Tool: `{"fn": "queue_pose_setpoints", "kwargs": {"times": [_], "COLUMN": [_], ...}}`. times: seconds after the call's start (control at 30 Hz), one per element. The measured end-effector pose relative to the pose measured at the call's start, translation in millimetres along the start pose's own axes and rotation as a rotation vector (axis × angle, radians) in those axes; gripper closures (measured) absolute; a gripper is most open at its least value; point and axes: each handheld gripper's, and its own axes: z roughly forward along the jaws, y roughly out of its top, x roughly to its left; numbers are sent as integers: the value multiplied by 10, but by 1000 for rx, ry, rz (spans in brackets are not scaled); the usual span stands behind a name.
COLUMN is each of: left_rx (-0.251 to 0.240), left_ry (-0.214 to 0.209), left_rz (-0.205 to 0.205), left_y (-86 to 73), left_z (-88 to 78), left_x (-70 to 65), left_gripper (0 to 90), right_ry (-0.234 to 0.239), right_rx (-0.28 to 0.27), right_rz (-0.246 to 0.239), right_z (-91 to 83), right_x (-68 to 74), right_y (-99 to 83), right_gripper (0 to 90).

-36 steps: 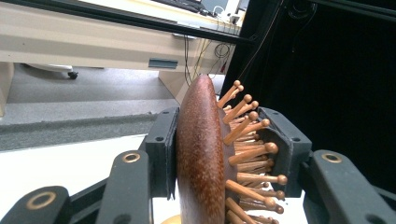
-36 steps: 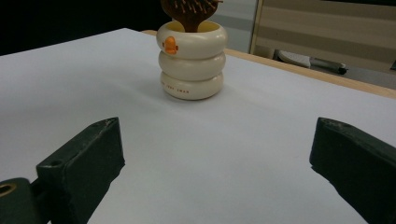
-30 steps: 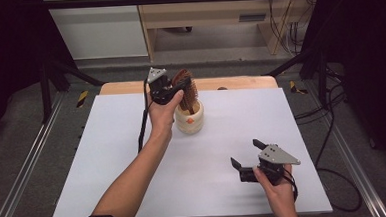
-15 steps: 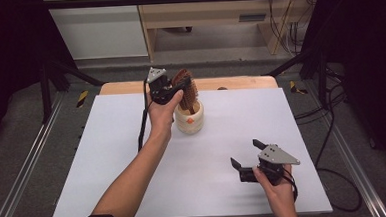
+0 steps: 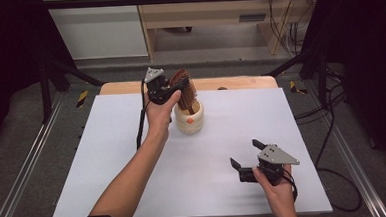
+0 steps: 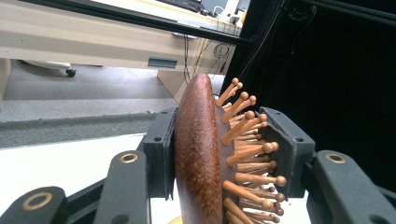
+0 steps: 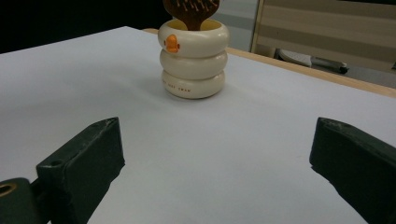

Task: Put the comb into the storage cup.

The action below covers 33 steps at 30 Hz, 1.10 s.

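Little differs from the earlier frames in the high view: both hands sit where they did, the wooden hairbrush (image 5: pixel 185 89) stands in the same place in the cream holder (image 5: pixel 189 119), and the right gripper (image 5: pixel 245 160) has not shifted on the near right of the desk (image 5: pixel 84 164).

The left gripper (image 5: pixel 177 87) is held over the far middle of the desk, its jaws set around the head of the hairbrush. In the left gripper view the left pad lies against the smooth brown back of the brush head (image 6: pixel 198 154), and the right pad meets the tips of the wooden bristles, so the jaws grip the brush head between them. The brush's handle goes down into the holder, which stands on the desk just right of the left hand (image 5: pixel 159 115).

The right gripper's jaws stand wide apart with nothing between them, just above the bare white desk surface, pointing toward the holder from well apart.

In the right gripper view the holder (image 7: pixel 193 56) looks like three stacked rings with a small orange beak-like mark near the top rim. A line of small dark lettering runs along the lowest ring, too small to read.
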Motion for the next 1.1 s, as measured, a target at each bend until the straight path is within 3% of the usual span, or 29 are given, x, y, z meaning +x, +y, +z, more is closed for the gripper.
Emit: {"fn": "queue_pose_setpoints", "kwargs": {"times": [1.1], "left_rx": [1], "left_ry": [5], "left_rz": [12], "left_y": [-19], "left_z": [-60], "left_x": [43], "left_gripper": [478], "right_ry": [1], "right_rx": [-1], "right_rz": [3], "right_z": [3], "right_x": [-2], "right_y": [2], "right_gripper": [34]}}
